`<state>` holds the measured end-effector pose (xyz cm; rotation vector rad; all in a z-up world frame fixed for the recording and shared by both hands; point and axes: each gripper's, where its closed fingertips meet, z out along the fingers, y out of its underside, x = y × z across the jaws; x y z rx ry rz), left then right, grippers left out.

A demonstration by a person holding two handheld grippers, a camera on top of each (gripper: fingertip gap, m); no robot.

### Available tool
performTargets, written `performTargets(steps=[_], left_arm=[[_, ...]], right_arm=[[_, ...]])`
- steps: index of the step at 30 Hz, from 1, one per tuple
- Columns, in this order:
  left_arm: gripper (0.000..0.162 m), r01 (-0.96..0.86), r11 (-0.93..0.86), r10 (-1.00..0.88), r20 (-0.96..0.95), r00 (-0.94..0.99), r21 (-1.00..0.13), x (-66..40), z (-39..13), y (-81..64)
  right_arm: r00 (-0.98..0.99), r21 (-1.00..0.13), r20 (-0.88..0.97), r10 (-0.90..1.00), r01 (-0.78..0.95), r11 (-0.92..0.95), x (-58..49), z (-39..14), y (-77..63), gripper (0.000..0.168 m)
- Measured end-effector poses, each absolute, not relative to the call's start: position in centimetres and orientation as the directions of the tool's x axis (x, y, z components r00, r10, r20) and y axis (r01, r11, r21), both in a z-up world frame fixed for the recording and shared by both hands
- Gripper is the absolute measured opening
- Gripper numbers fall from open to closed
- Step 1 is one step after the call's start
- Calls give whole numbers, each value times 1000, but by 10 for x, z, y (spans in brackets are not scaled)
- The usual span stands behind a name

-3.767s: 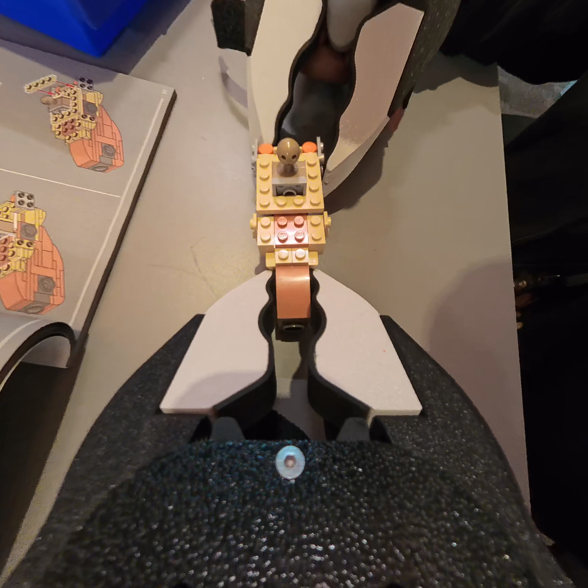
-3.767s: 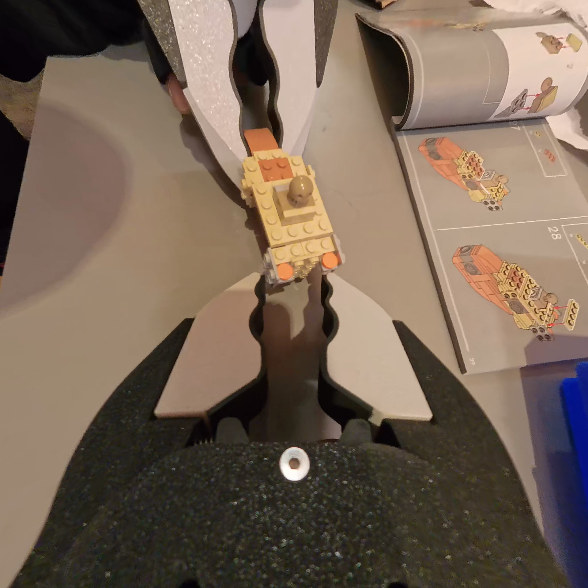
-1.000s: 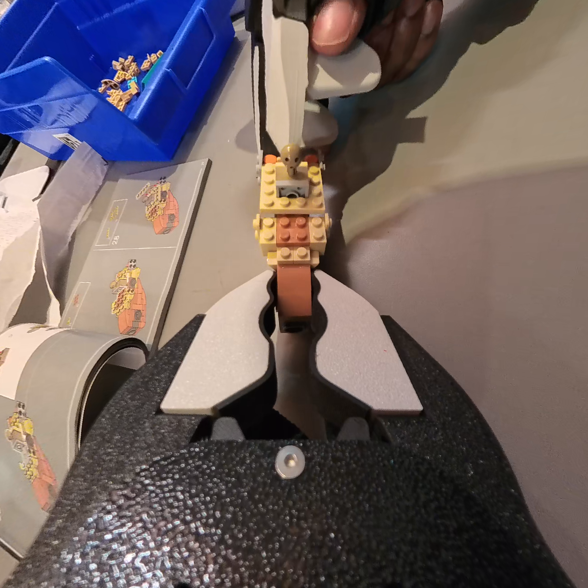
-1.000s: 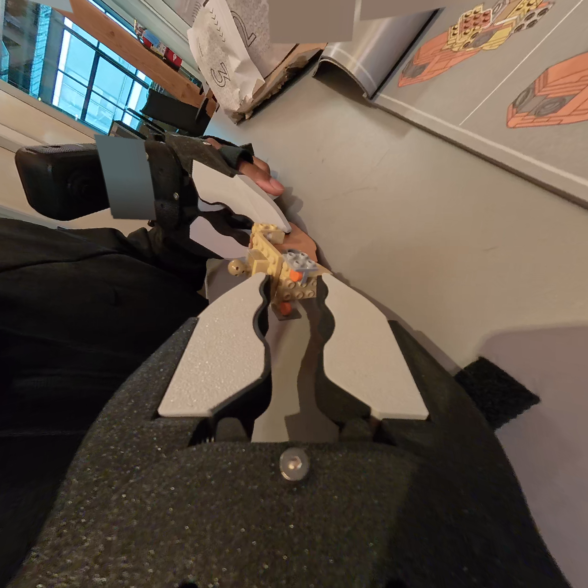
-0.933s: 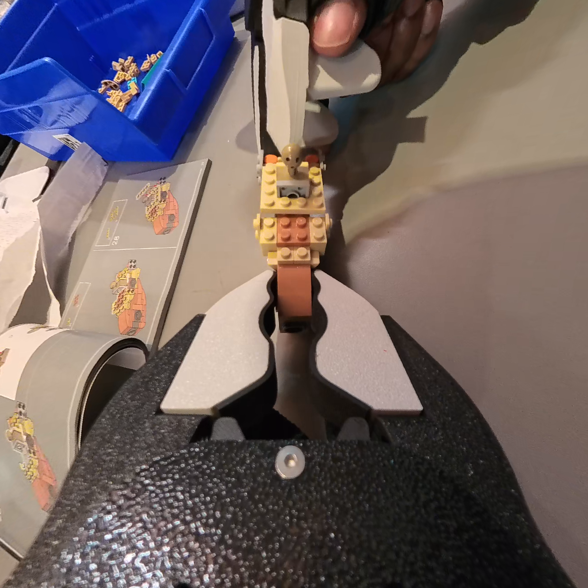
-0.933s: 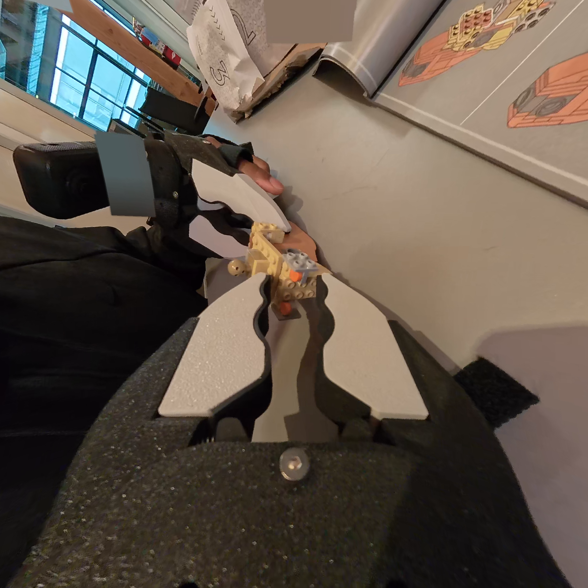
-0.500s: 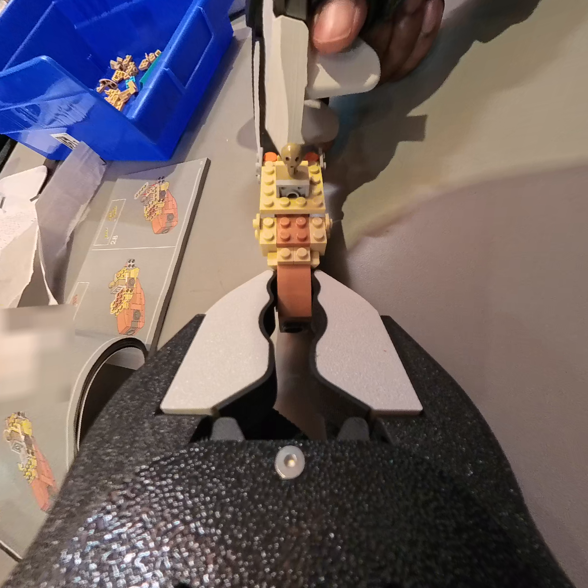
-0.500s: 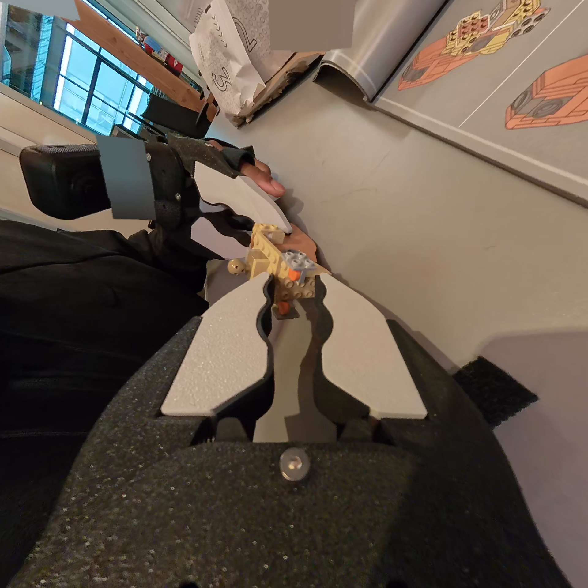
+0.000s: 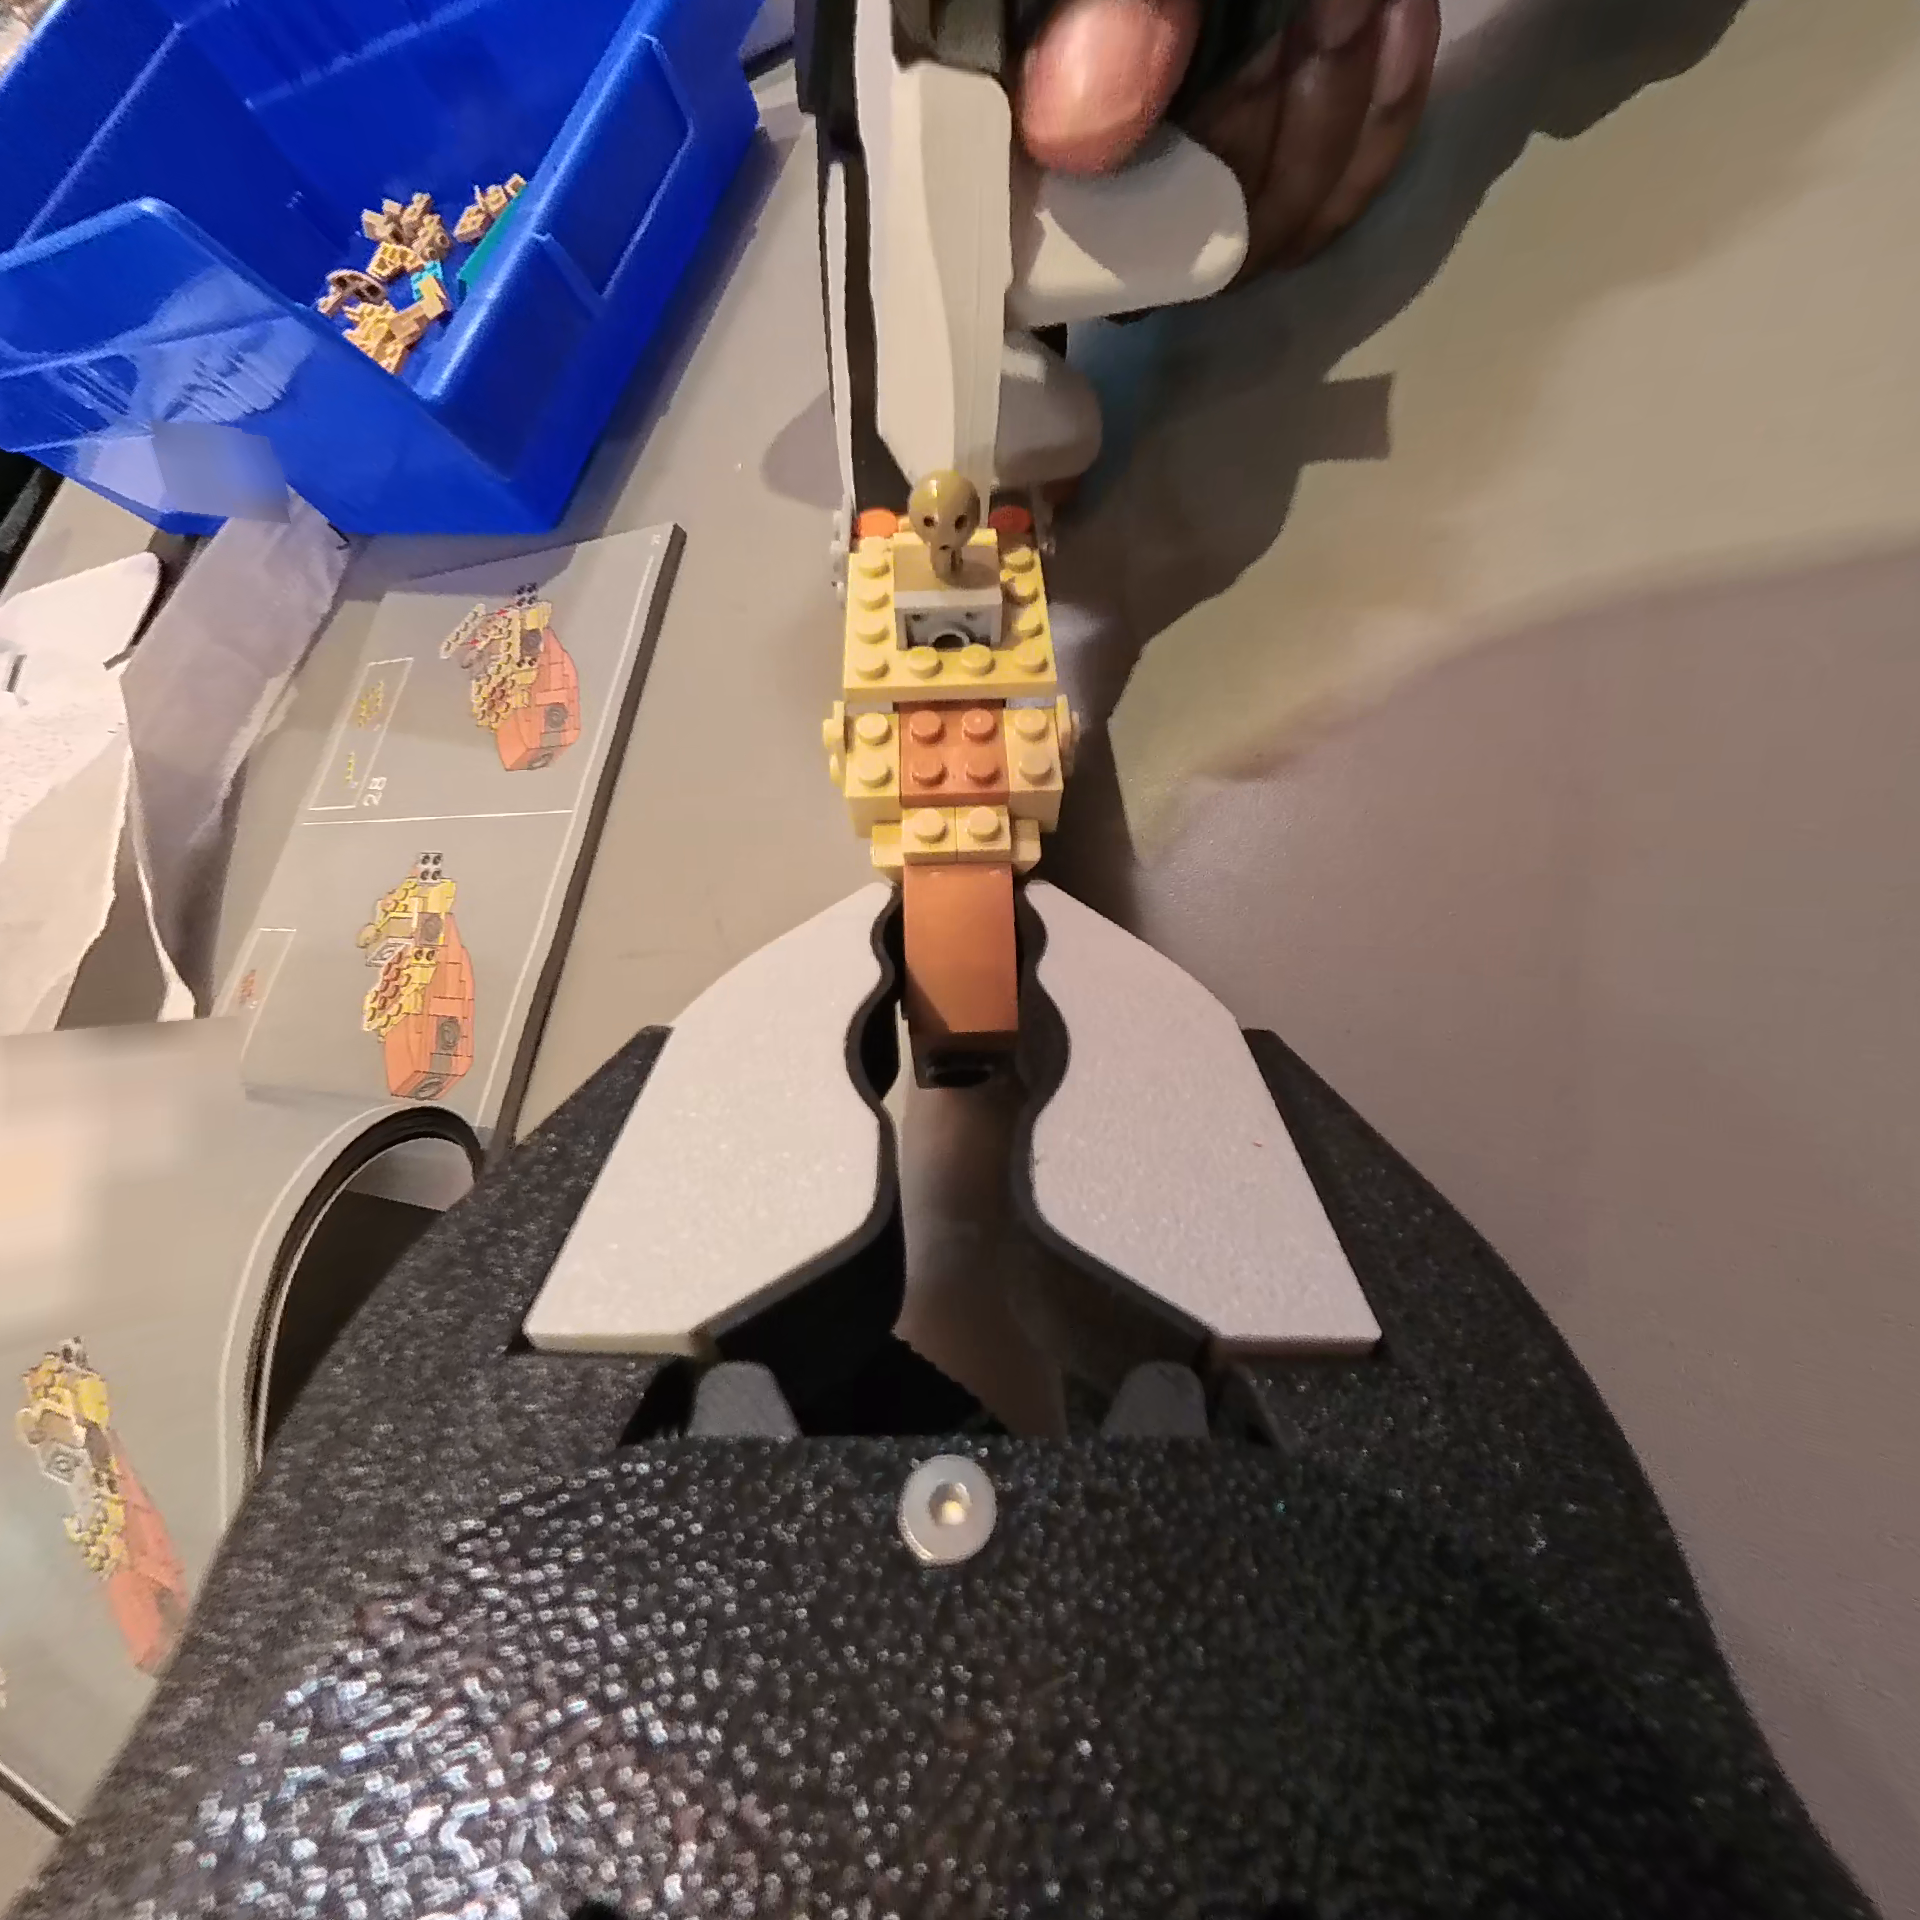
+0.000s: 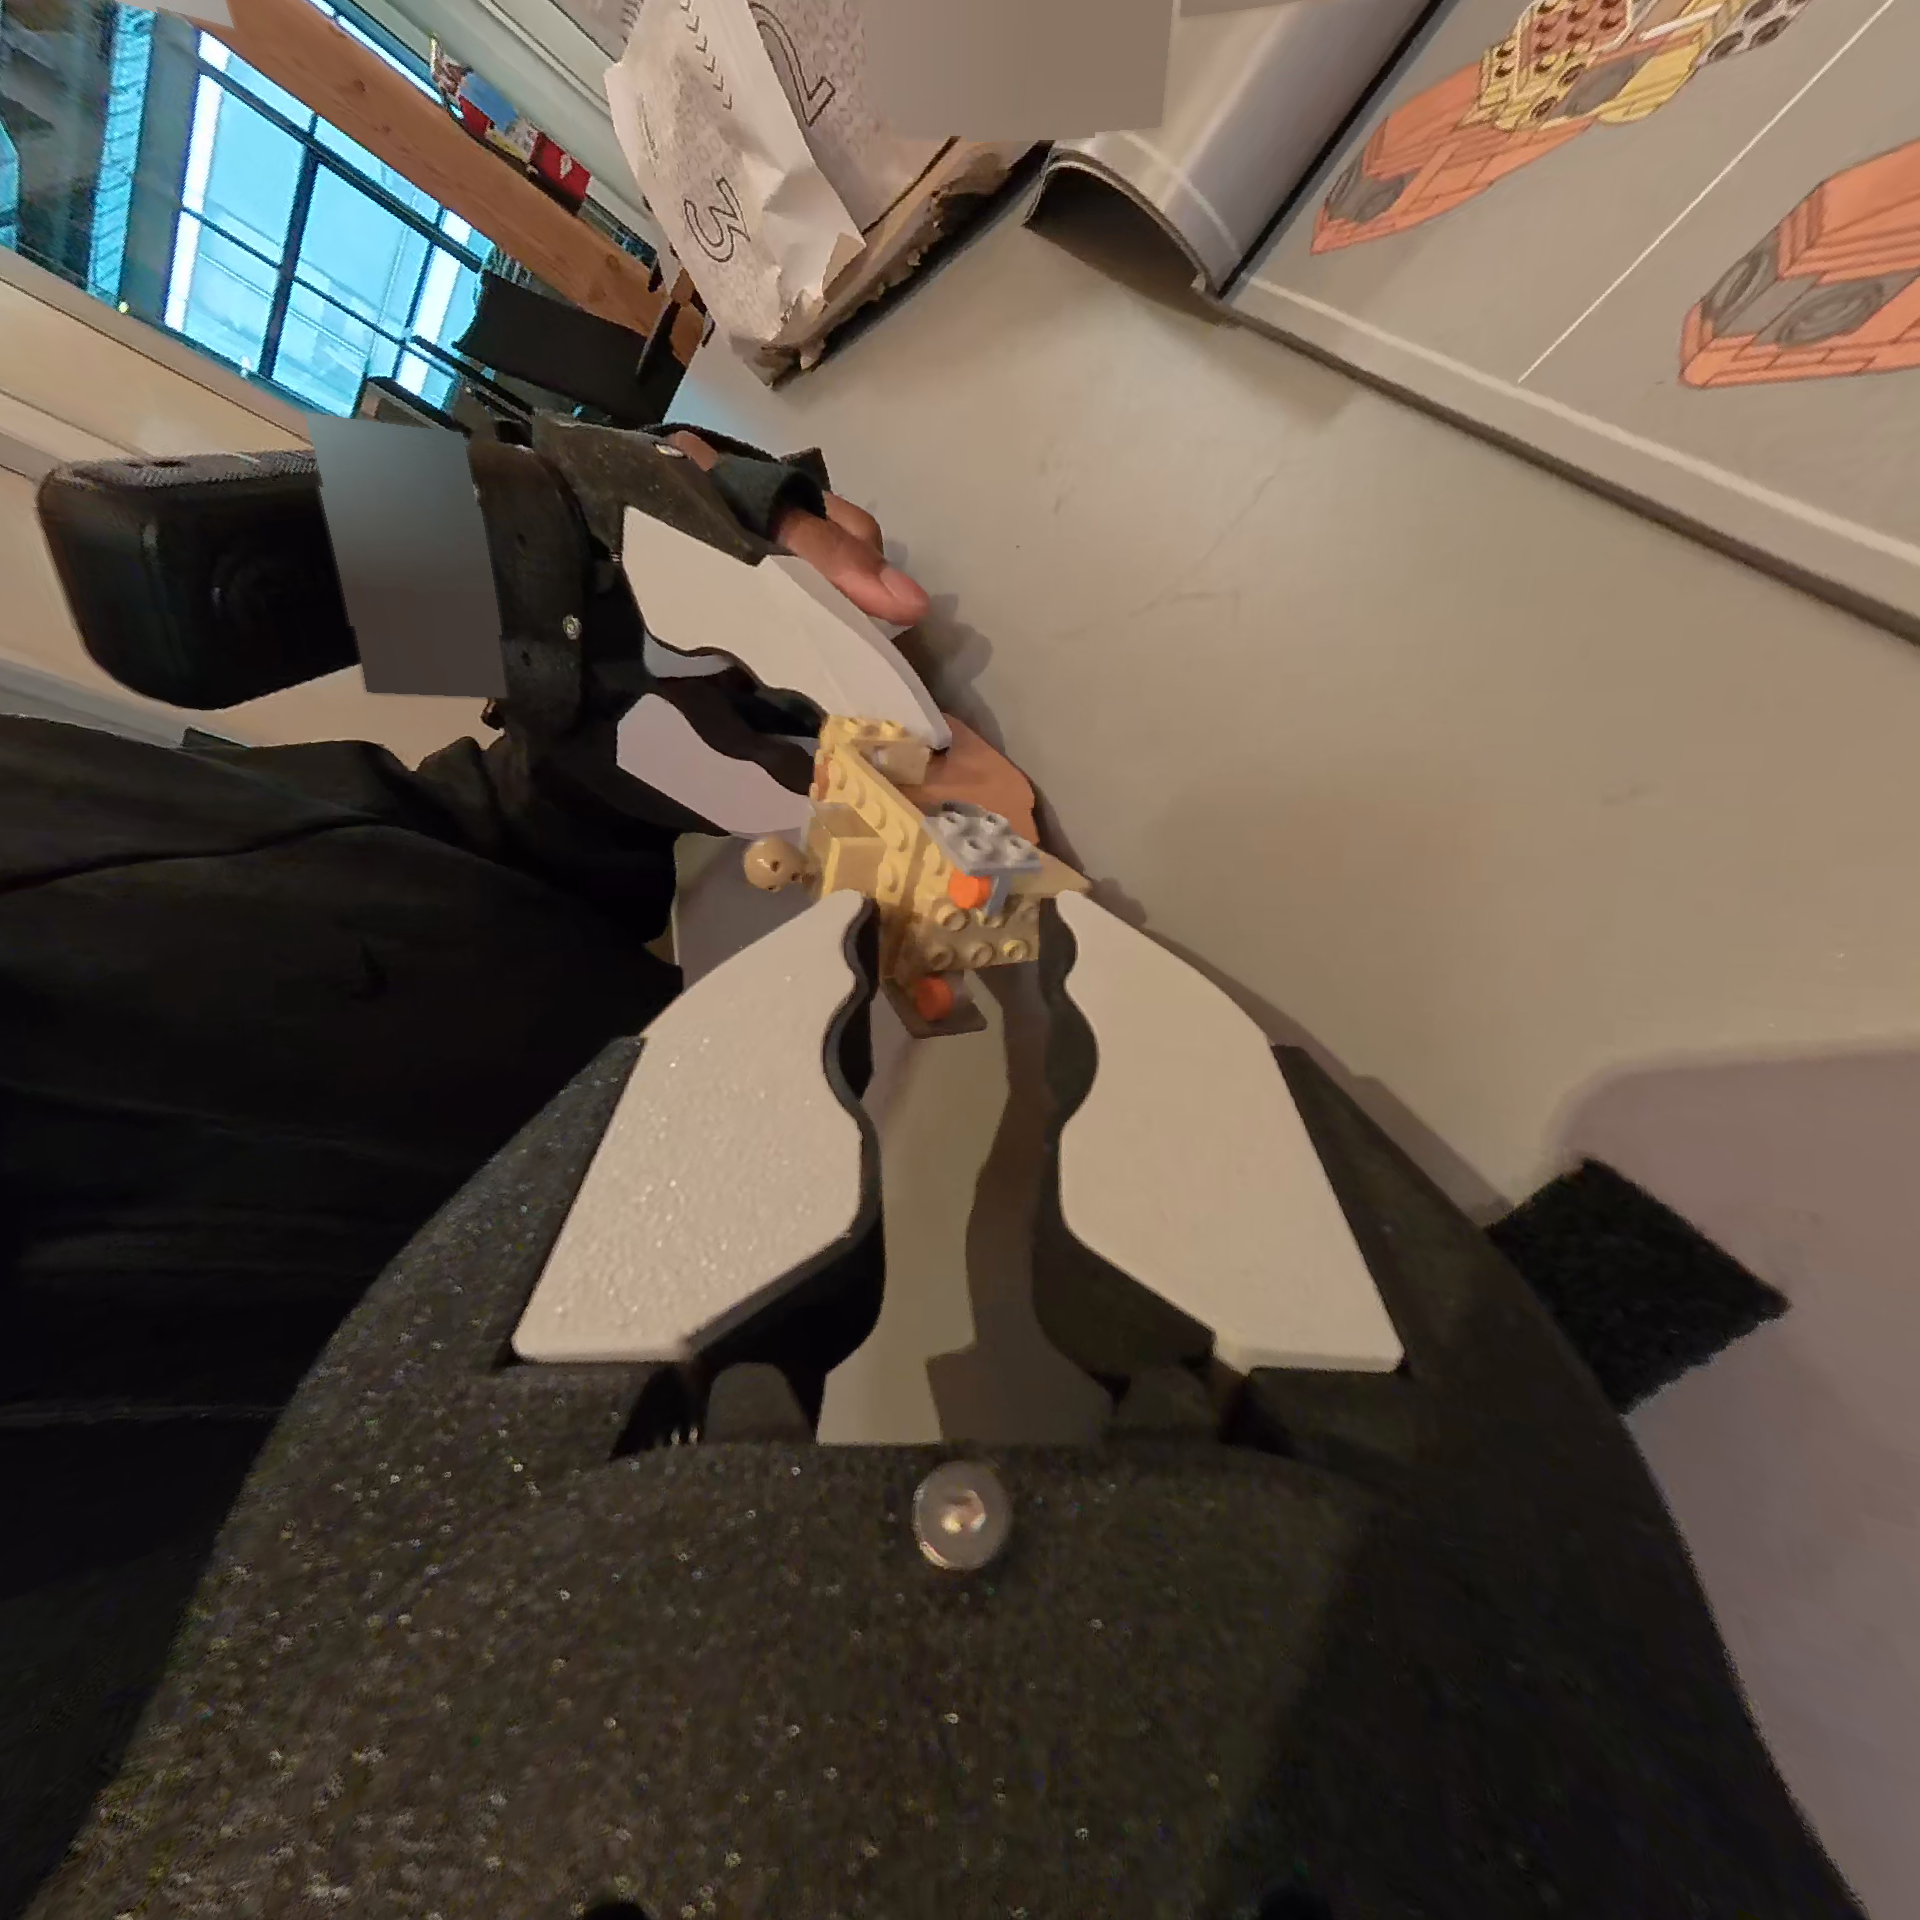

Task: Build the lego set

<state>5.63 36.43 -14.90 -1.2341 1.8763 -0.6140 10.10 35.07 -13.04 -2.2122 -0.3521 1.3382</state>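
A small lego model [image 9: 951, 675] of tan, yellow and brown bricks, with a tan round knob [image 9: 945, 509] on top, is held just above the grey table [image 9: 1558, 935]. My left gripper [image 9: 961, 935] is shut on its brown curved end. My right gripper [image 10: 961, 925] is shut on its other end, the tan block [image 10: 977, 935], and shows edge-on in the left wrist view [image 9: 966, 457]. The left gripper also shows in the right wrist view [image 10: 883, 769], with a hand on it.
A blue bin [image 9: 312, 436] with several loose tan pieces [image 9: 405, 281] stands at the far left. An open instruction booklet [image 9: 468, 779] lies left of the model and shows in the right wrist view [image 10: 1662, 312]. Torn paper bags [image 10: 748, 156] lie beyond it. A black pad [image 10: 1631, 1288] lies to the right.
Almost nothing. Both grippers keep their hold on the model and it stays in the same place. The views have shifted only slightly.
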Motion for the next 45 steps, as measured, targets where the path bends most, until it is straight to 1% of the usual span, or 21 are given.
performTargets(steps=[10,11,14,16,17,19,20,21,23,26,29,35,39,45], left_arm=[[19,-528,422,-907,-352,-232,-737,55,-150,362],[20,-531,419,-908,-344,-240,-736,54,-151,361],[33,-564,375,-927,-299,-226,-736,46,-153,365],[41,-569,299,-954,-219,-207,-766,39,-150,366],[43,-560,234,-970,-156,-185,-795,38,-146,366],[44,-519,48,-990,27,-136,-853,38,-133,363],[46,-499,-54,-985,128,-116,-865,40,-127,361],[47,-484,-144,-970,220,-105,-863,43,-123,358],[48,-489,-238,-944,318,-88,-839,49,-122,354],[56,-538,-268,-933,355,-63,-799,57,-129,354],[63,-590,-290,-906,415,-84,-754,61,-134,348],[58,-646,-327,-861,500,-97,-689,63,-138,345],[55,-654,-335,-855,510,-91,-678,64,-139,345],[55,-660,-320,-863,496,-93,-680,64,-140,344]], right_arm=[[494,-595,-710,502,-39,-803,100,-129,349,28],[495,-601,-706,506,-41,-798,100,-128,349,29],[506,-616,-696,509,-58,-785,102,-126,350,28],[518,-634,-678,521,-55,-771,102,-125,350,28],[526,-648,-663,533,-47,-760,102,-124,350,28],[540,-677,-628,561,-23,-736,101,-124,348,28],[545,-686,-614,571,-10,-728,100,-124,347,28],[550,-693,-602,579,1,-721,99,-124,346,28],[553,-704,-584,594,19,-710,98,-124,345,28],[559,-722,-552,619,51,-690,96,-124,343,28],[572,-749,-502,649,89,-657,94,-125,342,28],[587,-772,-443,678,135,-621,90,-126,340,28],[583,-777,-440,683,134,-615,90,-125,339,28],[585,-775,-431,687,150,-613,89,-127,338,28]])
